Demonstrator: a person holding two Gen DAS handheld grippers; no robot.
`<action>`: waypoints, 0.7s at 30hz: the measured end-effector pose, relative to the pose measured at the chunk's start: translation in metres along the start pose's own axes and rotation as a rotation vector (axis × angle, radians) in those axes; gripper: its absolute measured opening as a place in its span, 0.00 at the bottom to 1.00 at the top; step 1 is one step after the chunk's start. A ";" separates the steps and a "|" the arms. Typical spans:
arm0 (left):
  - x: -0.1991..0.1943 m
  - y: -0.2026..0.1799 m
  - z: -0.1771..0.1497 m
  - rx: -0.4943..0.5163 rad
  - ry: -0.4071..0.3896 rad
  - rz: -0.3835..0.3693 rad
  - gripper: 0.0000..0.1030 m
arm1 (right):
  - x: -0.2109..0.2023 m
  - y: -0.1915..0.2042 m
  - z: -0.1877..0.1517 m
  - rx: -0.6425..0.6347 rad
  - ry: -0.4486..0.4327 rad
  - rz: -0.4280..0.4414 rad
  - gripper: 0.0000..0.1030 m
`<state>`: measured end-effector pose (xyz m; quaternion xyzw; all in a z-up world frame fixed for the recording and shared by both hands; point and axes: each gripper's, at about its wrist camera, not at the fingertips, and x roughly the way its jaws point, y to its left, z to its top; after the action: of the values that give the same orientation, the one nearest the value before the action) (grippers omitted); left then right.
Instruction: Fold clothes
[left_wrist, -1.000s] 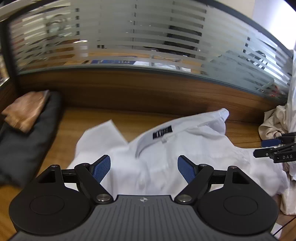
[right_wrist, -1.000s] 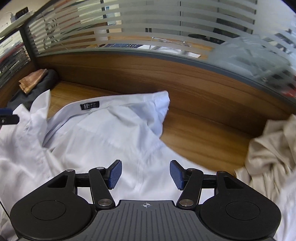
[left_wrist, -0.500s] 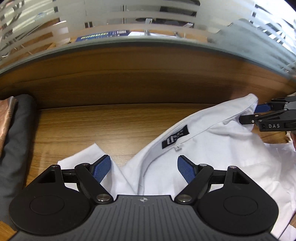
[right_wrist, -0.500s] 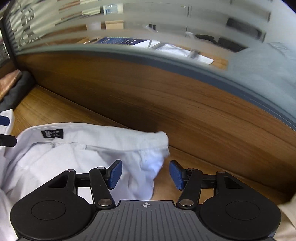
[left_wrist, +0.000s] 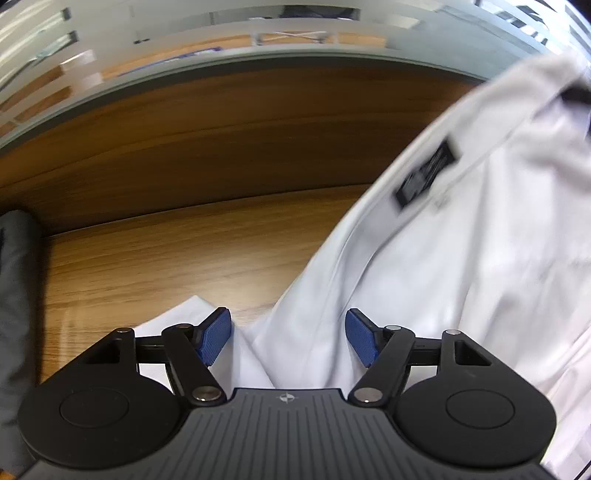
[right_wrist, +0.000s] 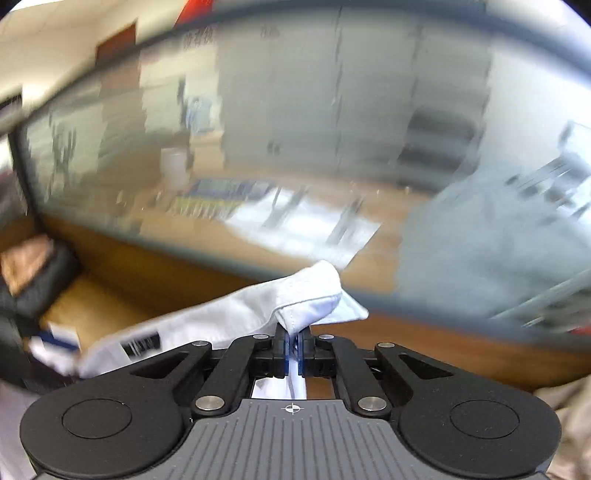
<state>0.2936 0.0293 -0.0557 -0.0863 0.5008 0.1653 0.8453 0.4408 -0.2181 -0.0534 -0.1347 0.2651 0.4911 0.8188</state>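
My right gripper (right_wrist: 293, 354) is clamped on a fold of the white shirt (right_wrist: 236, 310) — blue pads pinched tight, cloth bunched up above them and a strip of it running down between the jaws. The pinched part looks like a collar or cuff end; I cannot tell which through the blur. From there the shirt stretches away to my left, its black neck label (right_wrist: 140, 344) showing near the gripper's left link.

My left gripper (left_wrist: 288, 338) has its jaws apart and closing. White fabric lies under and between the blue pads (left_wrist: 213, 338), but neither pad presses on it. In the left wrist view the shirt (left_wrist: 461, 266) fills the right side, rising toward the top right corner, the black label (left_wrist: 424, 177) partway up on the collar band. A small flap of white (left_wrist: 177, 314) sits on the desk just ahead of the left pad.

Farther out — bare wooden desk top (left_wrist: 166, 258), then the wooden back panel (left_wrist: 221, 147), then the frosted striped glass partition (left_wrist: 184, 48). A dark grey garment (left_wrist: 18, 295) lies at the left edge of the desk. In the right wrist view a brownish folded cloth (right_wrist: 22, 262) rests on that dark pile, and a beige garment (right_wrist: 569, 402) shows at the lower right edge.
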 end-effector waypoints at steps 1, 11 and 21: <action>0.000 -0.003 0.000 0.012 0.003 -0.011 0.69 | -0.012 -0.003 0.005 0.004 -0.021 -0.005 0.06; -0.022 -0.032 0.023 0.067 -0.109 -0.016 0.07 | -0.088 -0.010 0.023 -0.017 -0.110 -0.075 0.05; -0.119 0.014 0.127 -0.016 -0.403 0.095 0.06 | -0.087 -0.016 0.023 -0.050 -0.072 -0.179 0.05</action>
<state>0.3391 0.0587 0.1102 -0.0345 0.3238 0.2227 0.9189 0.4285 -0.2782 0.0138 -0.1604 0.2102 0.4270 0.8647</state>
